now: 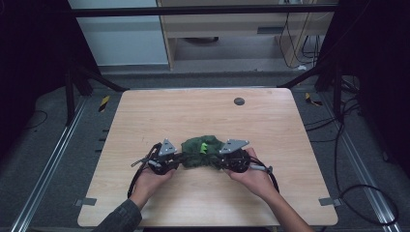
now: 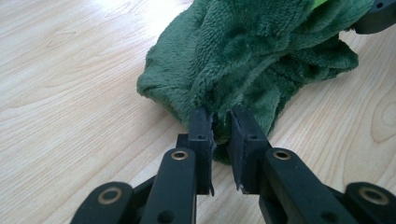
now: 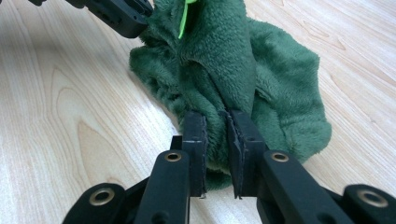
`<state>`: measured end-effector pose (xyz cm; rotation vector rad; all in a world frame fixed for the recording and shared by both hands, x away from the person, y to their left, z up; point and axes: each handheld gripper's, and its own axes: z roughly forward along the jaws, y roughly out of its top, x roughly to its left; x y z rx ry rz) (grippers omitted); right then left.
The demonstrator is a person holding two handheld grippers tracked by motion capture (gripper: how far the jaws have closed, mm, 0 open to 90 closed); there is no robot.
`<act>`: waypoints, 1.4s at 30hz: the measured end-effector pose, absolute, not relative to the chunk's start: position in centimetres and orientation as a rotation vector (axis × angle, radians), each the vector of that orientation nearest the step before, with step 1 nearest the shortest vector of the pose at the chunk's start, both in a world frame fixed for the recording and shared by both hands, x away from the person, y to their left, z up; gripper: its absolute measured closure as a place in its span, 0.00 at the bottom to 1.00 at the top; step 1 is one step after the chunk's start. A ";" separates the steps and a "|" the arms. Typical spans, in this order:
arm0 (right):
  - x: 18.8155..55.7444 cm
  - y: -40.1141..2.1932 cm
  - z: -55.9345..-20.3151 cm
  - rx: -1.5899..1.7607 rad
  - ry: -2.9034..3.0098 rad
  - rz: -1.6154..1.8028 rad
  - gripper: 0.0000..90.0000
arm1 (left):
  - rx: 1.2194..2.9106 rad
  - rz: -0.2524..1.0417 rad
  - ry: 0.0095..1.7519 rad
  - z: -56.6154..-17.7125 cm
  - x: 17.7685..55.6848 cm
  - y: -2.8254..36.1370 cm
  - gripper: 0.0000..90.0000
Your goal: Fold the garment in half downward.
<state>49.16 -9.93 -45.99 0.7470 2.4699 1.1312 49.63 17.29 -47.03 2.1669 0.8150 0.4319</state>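
Left gripper (image 1: 175, 162): clamped on the left edge of the green fleece cloth (image 1: 200, 151).
Cloth: bunched near the middle of the wooden table (image 1: 203, 108), held at both ends, likely for spreading.
Right gripper (image 1: 223, 161): pinched shut on a right-side fold.

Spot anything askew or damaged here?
Mostly fine. The green cloth lies bunched in a heap, pinched at both ends by the left gripper and right gripper. No visible tears, nothing spilled on the table.
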 end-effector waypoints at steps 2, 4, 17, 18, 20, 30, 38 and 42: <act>49.0 -9.9 -46.1 0.751 2.470 1.133 0.87 | 2.167 0.431 0.815 -47.1 49.6 17.3 0.88; 48.9 -9.9 -46.2 0.750 2.471 1.137 0.87 | 2.164 0.432 0.819 -47.2 49.6 17.4 0.88; 48.4 -10.0 -46.6 0.756 2.478 1.138 0.83 | 2.148 0.415 0.837 -47.7 49.5 17.6 0.86; 48.4 -10.0 -46.6 0.756 2.478 1.138 0.83 | 2.148 0.415 0.837 -47.7 49.5 17.6 0.86; 48.4 -10.0 -46.7 0.757 2.479 1.138 0.82 | 2.149 0.415 0.837 -47.7 49.5 17.6 0.86; 48.2 -10.4 -46.8 0.775 2.477 1.138 0.77 | 2.145 0.418 0.840 -48.1 49.4 17.6 0.82; 48.0 -10.5 -46.9 0.789 2.477 1.134 0.72 | 2.140 0.431 0.839 -48.2 49.3 17.6 0.81; 48.0 -10.6 -46.9 0.789 2.475 1.135 0.71 | 2.138 0.434 0.839 -48.1 49.3 17.6 0.80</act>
